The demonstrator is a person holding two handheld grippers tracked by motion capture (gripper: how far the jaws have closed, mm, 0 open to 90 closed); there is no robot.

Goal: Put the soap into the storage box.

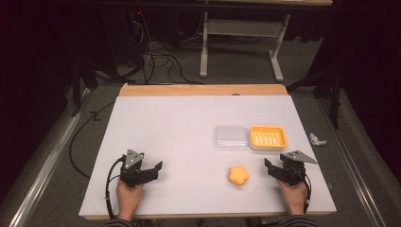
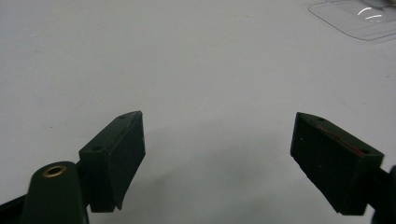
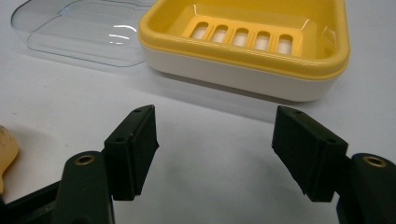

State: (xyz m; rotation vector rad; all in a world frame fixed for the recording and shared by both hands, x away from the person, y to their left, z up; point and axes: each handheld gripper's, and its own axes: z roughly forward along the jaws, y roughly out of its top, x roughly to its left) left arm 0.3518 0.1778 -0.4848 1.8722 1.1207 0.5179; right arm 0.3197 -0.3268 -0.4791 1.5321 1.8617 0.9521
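An orange flower-shaped soap (image 1: 238,175) lies on the white table (image 1: 189,127) near the front right. Behind it stand a yellow soap dish (image 1: 268,137) with a slotted tray and, to its left, a clear plastic lid (image 1: 231,137). My right gripper (image 1: 268,166) rests right of the soap, open and holding nothing; in the right gripper view its jaws (image 3: 215,154) stand wide apart, facing the soap dish (image 3: 247,44), with the lid (image 3: 79,32) at upper left and the soap's edge (image 3: 5,151) at far left. My left gripper (image 1: 156,169) sits at the front left, open (image 2: 217,158), over bare table.
The table's wooden far edge (image 1: 203,90) borders a floor with cables and a metal frame's legs (image 1: 204,56). A crumpled white scrap (image 1: 317,139) lies on the floor right of the table. A corner of the clear lid (image 2: 359,18) shows in the left gripper view.
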